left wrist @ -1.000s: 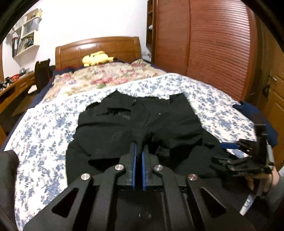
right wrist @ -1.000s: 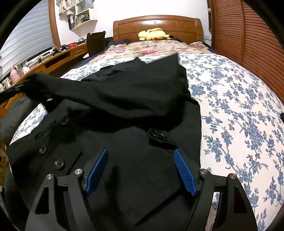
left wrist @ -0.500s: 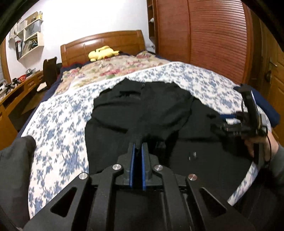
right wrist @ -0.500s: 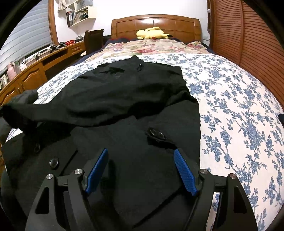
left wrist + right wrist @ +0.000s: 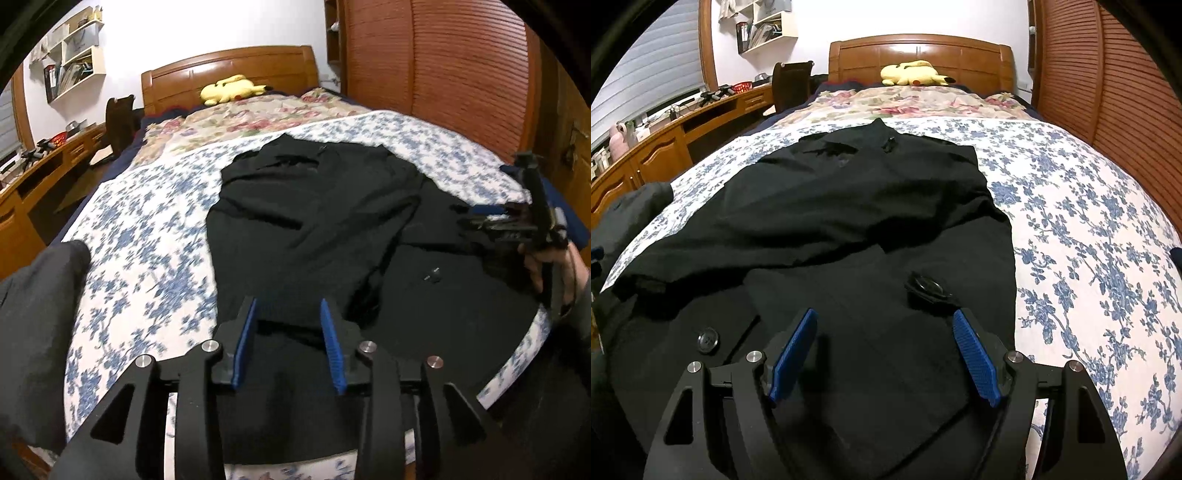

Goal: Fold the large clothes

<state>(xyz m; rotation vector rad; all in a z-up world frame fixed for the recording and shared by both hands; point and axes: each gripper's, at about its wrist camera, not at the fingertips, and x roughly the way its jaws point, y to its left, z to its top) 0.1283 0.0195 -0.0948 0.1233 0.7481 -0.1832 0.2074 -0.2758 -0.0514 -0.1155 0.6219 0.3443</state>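
Observation:
A large black coat [image 5: 325, 221] [image 5: 849, 206] lies spread on the blue-flowered bedspread [image 5: 147, 236], with one sleeve folded across its body. My left gripper [image 5: 288, 306] hovers at the coat's near edge; its jaws are opening, and the end of the sleeve lies between the blue pads without being pressed. My right gripper [image 5: 884, 317] stands wide open low over the coat's lower front, near a big black button [image 5: 708, 339], with nothing gripped. It also shows in the left wrist view as the right gripper [image 5: 517, 221], held by a hand at the bed's right side.
A yellow plush toy [image 5: 912, 72] lies by the wooden headboard [image 5: 919, 51] on a floral quilt. A wooden desk [image 5: 665, 147] and chair run along the left. Slatted wardrobe doors [image 5: 443, 74] stand on the right. A dark grey garment [image 5: 33, 314] lies at the bed's near left corner.
My left gripper carried the sleeve end down and across onto the coat, then its pads parted and let the cloth go. The sleeve now lies flat. The right gripper stayed put.

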